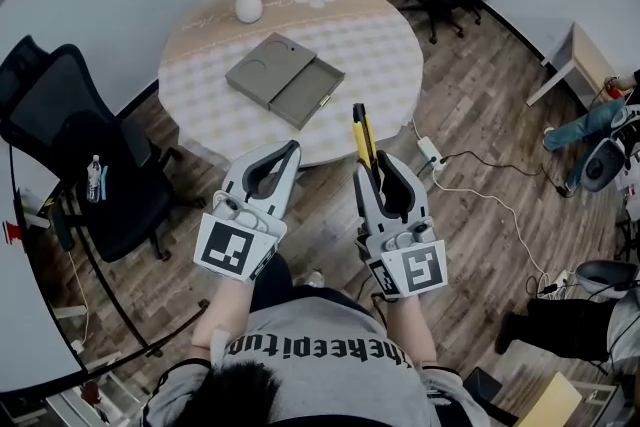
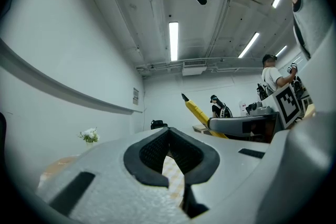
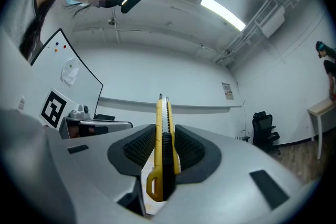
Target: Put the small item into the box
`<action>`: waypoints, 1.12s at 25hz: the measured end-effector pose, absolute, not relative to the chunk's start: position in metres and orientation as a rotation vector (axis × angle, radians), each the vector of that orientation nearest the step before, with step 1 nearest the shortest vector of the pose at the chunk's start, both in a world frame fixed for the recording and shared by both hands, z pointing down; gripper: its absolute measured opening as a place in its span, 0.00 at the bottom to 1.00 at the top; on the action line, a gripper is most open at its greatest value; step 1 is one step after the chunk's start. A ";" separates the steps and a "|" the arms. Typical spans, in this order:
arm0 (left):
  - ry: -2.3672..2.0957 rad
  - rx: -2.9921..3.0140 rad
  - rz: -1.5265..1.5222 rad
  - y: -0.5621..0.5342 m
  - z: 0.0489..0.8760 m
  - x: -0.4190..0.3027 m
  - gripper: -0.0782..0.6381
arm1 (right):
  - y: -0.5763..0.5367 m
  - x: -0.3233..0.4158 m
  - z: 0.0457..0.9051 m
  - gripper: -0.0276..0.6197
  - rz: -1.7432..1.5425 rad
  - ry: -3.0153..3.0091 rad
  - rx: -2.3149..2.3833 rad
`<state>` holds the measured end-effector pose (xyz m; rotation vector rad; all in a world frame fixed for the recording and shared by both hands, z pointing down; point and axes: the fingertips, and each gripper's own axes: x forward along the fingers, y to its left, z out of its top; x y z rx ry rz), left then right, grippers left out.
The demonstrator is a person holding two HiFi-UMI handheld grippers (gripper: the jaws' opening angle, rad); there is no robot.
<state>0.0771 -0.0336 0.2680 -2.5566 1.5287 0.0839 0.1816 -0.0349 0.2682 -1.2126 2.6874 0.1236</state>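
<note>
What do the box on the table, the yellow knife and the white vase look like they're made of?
Box: matte grey-brown with flat faces and sharp edges, likely cardboard or covered board, though it is hard to be sure from here.
Knife: glossy yellow body, probably plastic, with a black middle part.
Vase: smooth white with a slight shine, probably ceramic.

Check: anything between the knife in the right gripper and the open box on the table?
Nothing visible. The right gripper holds the yellow knife near the edge of the table; the box lies ahead, only bare tabletop before it. The vase stands behind the box.
</note>
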 end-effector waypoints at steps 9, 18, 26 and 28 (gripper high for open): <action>1.527 -2.564 0.090 -0.040 0.293 0.065 0.13 | -0.043 0.167 0.293 0.23 0.117 2.704 -1.219; 1.477 -2.607 0.100 -0.069 0.314 0.028 0.13 | -0.068 0.131 0.315 0.23 0.132 2.691 -1.291; 1.391 -2.682 0.118 -0.113 0.315 0.000 0.13 | -0.107 0.099 0.317 0.23 0.118 2.656 -1.382; 1.362 -2.684 0.124 -0.125 0.316 -0.007 0.13 | -0.118 0.092 0.319 0.23 0.114 2.646 -1.406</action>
